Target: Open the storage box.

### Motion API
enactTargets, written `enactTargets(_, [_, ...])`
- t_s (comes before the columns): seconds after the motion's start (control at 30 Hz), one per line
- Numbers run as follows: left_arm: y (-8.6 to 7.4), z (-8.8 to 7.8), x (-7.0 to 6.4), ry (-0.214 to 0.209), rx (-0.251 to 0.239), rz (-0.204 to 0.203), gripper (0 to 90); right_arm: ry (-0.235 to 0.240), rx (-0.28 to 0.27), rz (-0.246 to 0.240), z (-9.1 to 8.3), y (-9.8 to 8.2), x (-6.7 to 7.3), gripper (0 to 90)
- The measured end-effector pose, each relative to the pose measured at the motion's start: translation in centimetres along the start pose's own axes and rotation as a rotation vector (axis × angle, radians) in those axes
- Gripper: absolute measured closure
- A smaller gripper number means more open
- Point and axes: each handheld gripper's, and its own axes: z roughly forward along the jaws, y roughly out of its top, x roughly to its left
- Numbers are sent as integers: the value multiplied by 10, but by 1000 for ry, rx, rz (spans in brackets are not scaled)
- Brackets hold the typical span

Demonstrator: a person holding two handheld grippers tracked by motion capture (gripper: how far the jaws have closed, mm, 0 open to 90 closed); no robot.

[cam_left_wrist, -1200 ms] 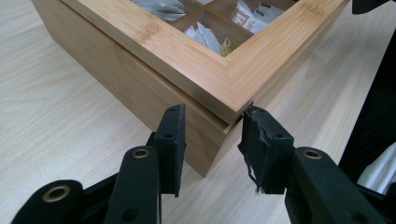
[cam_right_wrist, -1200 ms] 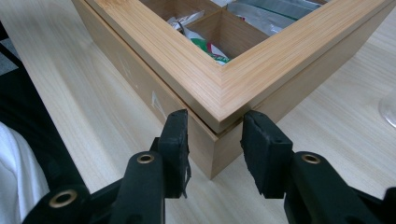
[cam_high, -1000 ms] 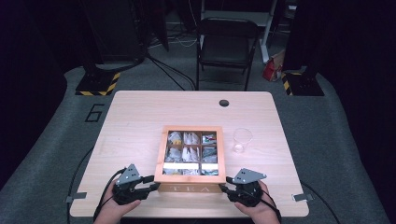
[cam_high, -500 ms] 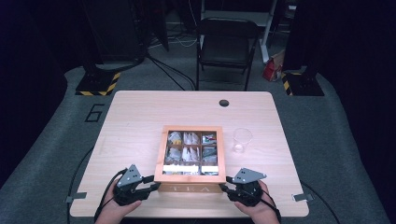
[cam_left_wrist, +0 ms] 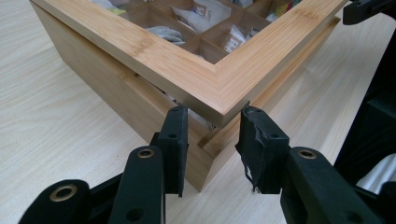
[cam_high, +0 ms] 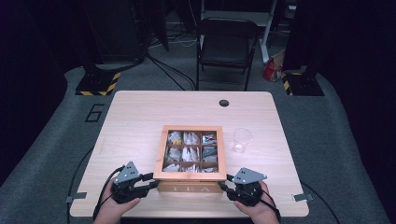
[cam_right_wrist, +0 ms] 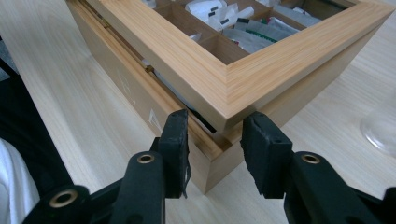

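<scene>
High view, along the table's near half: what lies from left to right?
Left gripper → bamboo tea box with a windowed lid → right gripper; farther back at the right, the clear plastic cup.

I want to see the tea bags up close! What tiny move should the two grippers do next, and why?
Probably lift the lid a little higher, both sides together. The left gripper and right gripper each straddle a front corner of it, and a gap already shows between lid and tea box.
</scene>
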Motion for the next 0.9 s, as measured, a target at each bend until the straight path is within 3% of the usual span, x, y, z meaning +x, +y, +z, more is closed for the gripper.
enactTargets(0.53, [13, -4, 0, 12, 13, -4, 615, -14, -38, -7, -10, 11, -8, 564])
enactTargets(0.9, [29, -10, 3, 45, 3, 37, 518, -12, -37, -32, -16, 26, -13, 543])
